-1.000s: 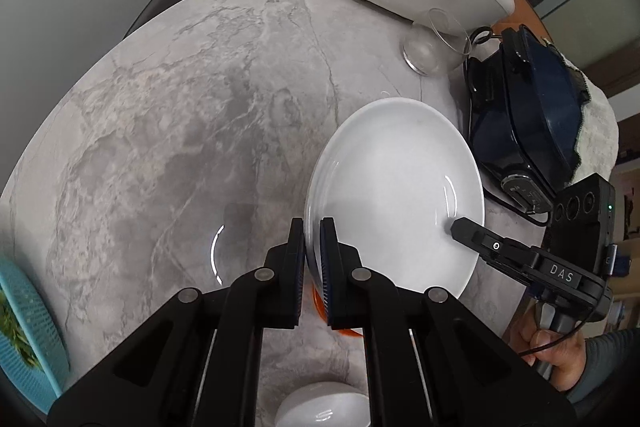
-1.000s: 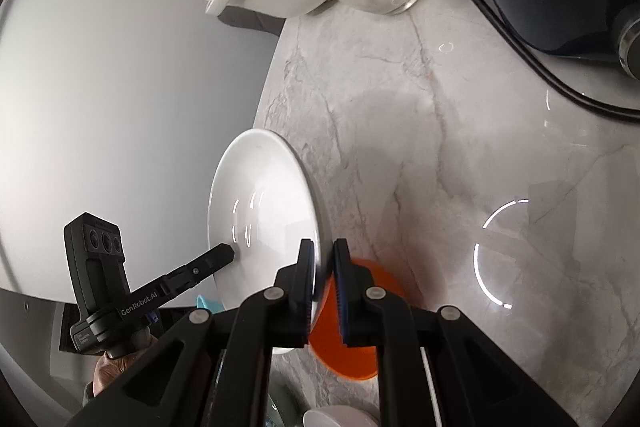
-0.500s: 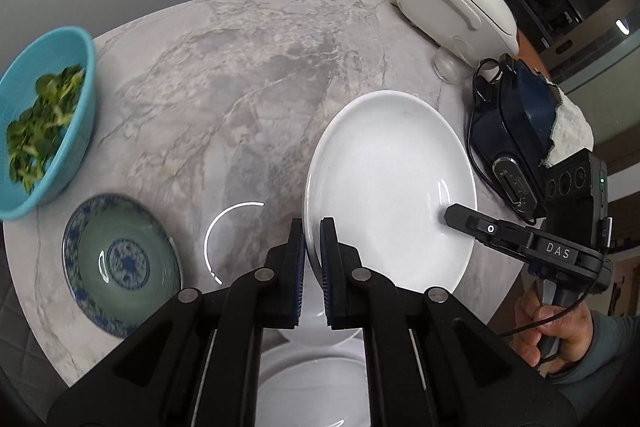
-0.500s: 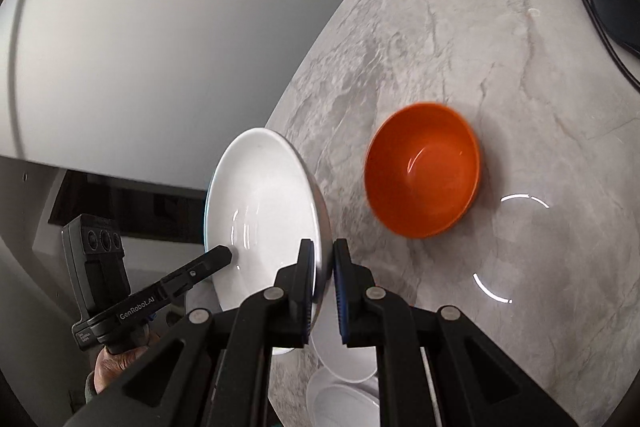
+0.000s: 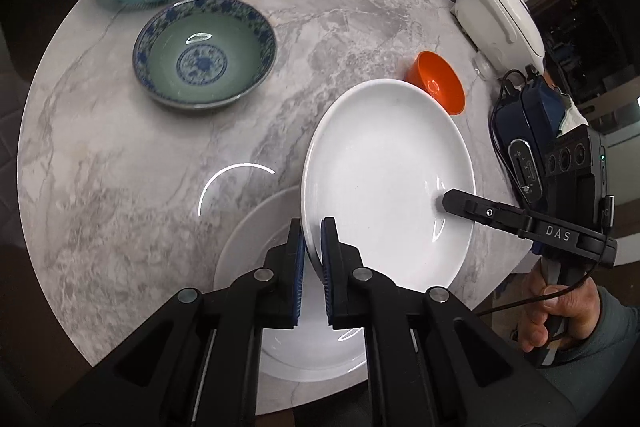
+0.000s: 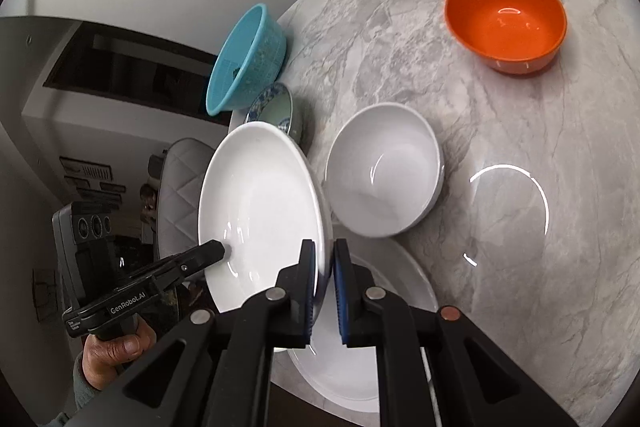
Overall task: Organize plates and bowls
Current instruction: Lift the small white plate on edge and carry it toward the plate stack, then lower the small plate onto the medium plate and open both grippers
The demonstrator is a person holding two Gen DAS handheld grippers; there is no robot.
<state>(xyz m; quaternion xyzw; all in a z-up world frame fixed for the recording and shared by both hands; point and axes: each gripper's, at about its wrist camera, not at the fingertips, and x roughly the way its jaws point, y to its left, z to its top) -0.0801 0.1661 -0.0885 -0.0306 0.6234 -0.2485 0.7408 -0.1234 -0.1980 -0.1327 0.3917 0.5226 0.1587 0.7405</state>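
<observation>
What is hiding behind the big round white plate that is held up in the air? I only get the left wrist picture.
Observer: An empty round white ceramic bowl stands on the grey marble table. The held white plate blocks it from you.
Visitor: Is it touching the small orange bowl?
Observer: No. The orange bowl sits farther out, with bare marble between the two.
Visitor: Who holds the gripper that my camera is on?
Observer: A bare left hand holds the left gripper by its handle, which shows only in the right wrist view.
</observation>
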